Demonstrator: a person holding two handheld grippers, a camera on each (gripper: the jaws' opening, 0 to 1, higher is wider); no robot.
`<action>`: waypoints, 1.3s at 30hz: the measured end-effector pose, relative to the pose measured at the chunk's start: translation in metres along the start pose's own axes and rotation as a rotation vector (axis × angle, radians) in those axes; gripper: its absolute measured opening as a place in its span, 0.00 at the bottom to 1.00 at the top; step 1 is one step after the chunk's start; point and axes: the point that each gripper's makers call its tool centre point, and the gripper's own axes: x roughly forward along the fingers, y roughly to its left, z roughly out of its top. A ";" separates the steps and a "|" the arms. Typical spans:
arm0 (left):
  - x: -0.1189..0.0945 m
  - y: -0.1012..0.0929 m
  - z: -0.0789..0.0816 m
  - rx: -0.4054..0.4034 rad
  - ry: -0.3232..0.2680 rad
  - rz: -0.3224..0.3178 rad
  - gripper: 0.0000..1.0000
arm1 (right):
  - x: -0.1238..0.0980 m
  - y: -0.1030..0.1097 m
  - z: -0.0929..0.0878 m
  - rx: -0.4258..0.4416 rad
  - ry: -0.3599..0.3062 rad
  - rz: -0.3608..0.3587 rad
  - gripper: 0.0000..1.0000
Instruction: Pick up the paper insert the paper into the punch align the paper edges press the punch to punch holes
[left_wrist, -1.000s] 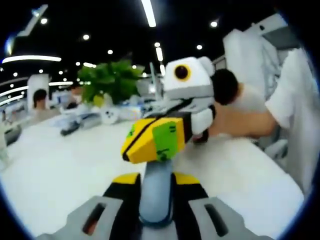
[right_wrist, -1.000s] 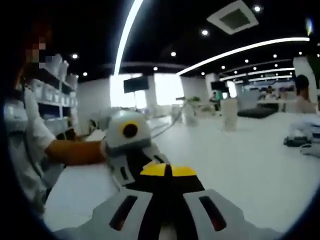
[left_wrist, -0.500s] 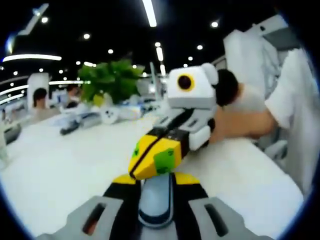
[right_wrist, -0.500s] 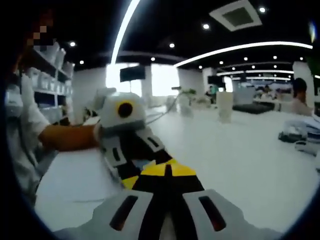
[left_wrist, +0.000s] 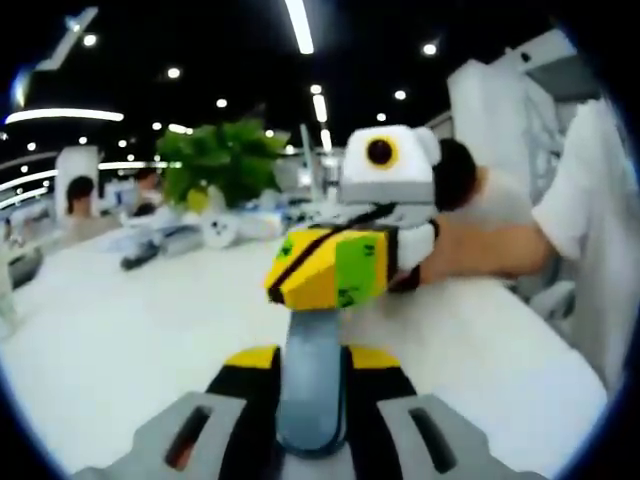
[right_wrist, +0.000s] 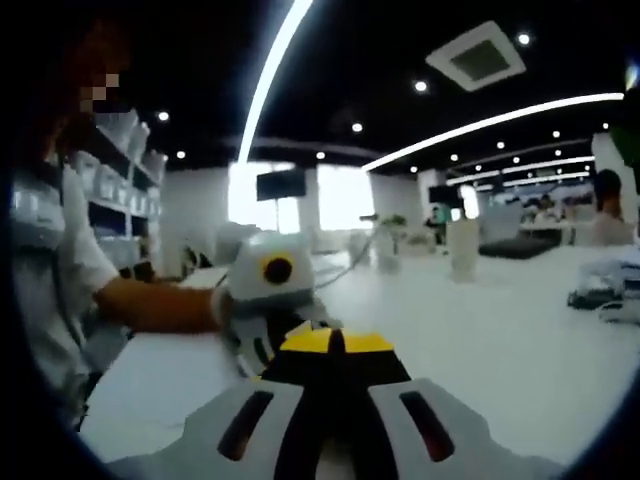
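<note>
Yellow-and-black tongs (right_wrist: 335, 345) on grey slotted bases; white short sleeve (right_wrist: 75, 265).

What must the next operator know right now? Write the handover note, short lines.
Left gripper: jaws closed on a grey-blue bar that stands up between them; I cannot tell if it belongs to the punch.
Right gripper: jaws shut with nothing seen between them; in the left gripper view its tips sit at the bar's top end.
Table: white, and I cannot tell paper apart from it.
Done: cannot be judged from these views.
Left: probably check that the paper is inserted and its edges aligned, then press the punch.
</note>
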 end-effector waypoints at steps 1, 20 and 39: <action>0.000 0.000 0.000 0.000 0.000 0.001 0.26 | -0.002 0.002 0.007 -0.019 -0.032 0.008 0.04; -0.003 0.004 0.014 0.048 -0.056 0.018 0.50 | -0.044 -0.031 0.028 0.062 -0.165 -0.070 0.22; -0.076 -0.005 0.038 0.030 -0.154 0.124 0.65 | -0.049 -0.035 0.044 0.078 -0.245 -0.099 0.28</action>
